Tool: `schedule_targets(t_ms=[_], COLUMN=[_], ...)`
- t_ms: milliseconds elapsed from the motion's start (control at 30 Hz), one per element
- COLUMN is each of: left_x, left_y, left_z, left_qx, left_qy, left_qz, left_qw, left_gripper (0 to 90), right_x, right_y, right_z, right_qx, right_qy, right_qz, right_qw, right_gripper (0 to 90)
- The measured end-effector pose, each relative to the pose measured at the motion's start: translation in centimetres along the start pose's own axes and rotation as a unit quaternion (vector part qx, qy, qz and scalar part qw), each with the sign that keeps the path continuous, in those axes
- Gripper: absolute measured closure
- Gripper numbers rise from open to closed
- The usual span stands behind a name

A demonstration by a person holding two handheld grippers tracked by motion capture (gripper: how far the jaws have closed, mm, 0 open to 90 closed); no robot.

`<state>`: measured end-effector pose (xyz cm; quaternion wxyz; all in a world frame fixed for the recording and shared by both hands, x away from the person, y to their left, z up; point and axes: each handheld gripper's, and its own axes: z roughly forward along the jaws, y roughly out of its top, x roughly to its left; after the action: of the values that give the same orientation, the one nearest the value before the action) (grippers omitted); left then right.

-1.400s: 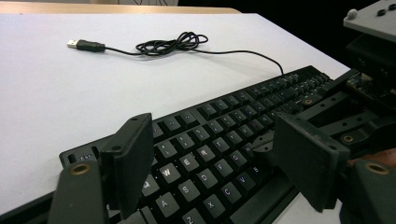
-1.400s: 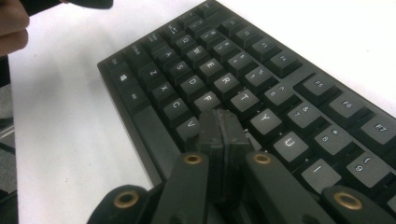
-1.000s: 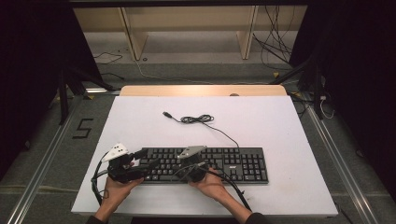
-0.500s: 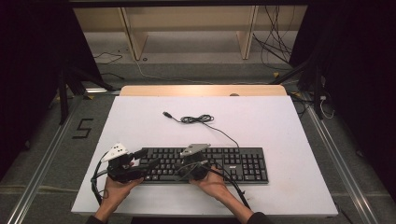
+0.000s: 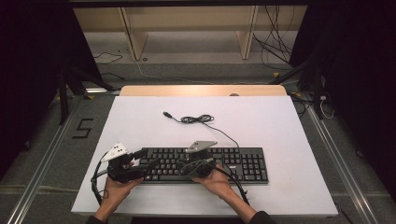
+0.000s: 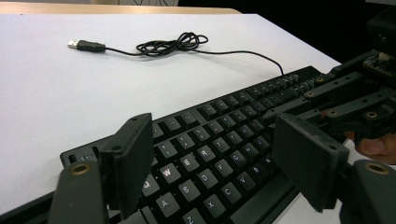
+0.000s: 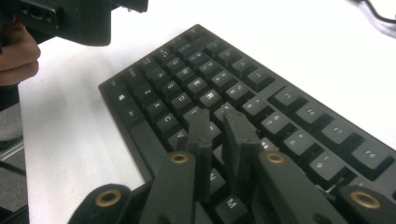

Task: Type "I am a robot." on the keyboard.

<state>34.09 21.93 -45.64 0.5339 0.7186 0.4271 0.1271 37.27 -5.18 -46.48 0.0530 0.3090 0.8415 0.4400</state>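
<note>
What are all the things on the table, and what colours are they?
keyboard: one, black, near edge of the table, under both grippers
cable: one, black, loosely coiled behind the keyboard, its plug lying free on the table
table: one, white top with a wooden far edge
left gripper: one, black, jaws open over the keyboard's left end
right gripper: one, black, jaws slightly apart after just opening, tips over the keys, nothing between them
hands: two, one holding each gripper
</note>
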Motion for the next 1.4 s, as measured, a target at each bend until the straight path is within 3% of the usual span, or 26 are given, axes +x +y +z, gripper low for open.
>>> schedule_targets(t_ms=[233,500,933,1067,1400], left_x=[0.0,0.0,-0.1,-0.1,-0.2], left_y=[0.0,0.0,0.0,0.0,0.0], left_z=[0.0,0.0,-0.1,-0.1,0.0], left_qx=[0.001,0.000,-0.001,-0.002,-0.001], left_qy=[0.000,0.000,-0.001,-0.001,-0.003], left_qz=[0.001,0.000,0.001,0.001,0.003], left_qw=[1.0000,1.0000,1.0000,1.0000,1.0000], left_gripper=[28.9,28.9,28.8,28.8,28.8], right_x=[-0.4,-1.1,-2.7,-2.9,-3.3], right_y=[0.0,0.0,0.1,0.1,-0.1], right_z=[-0.9,-1.9,-3.0,-3.1,-3.0], right_qx=[-0.008,-0.018,-0.029,-0.026,-0.010], right_qy=[-0.003,-0.014,-0.032,-0.036,-0.047], right_qz=[0.009,0.017,0.029,0.028,0.027], right_qw=[0.9999,0.9996,0.9986,0.9986,0.9985], right_gripper=[66.7,45.6,34.9,40.1,72.7])
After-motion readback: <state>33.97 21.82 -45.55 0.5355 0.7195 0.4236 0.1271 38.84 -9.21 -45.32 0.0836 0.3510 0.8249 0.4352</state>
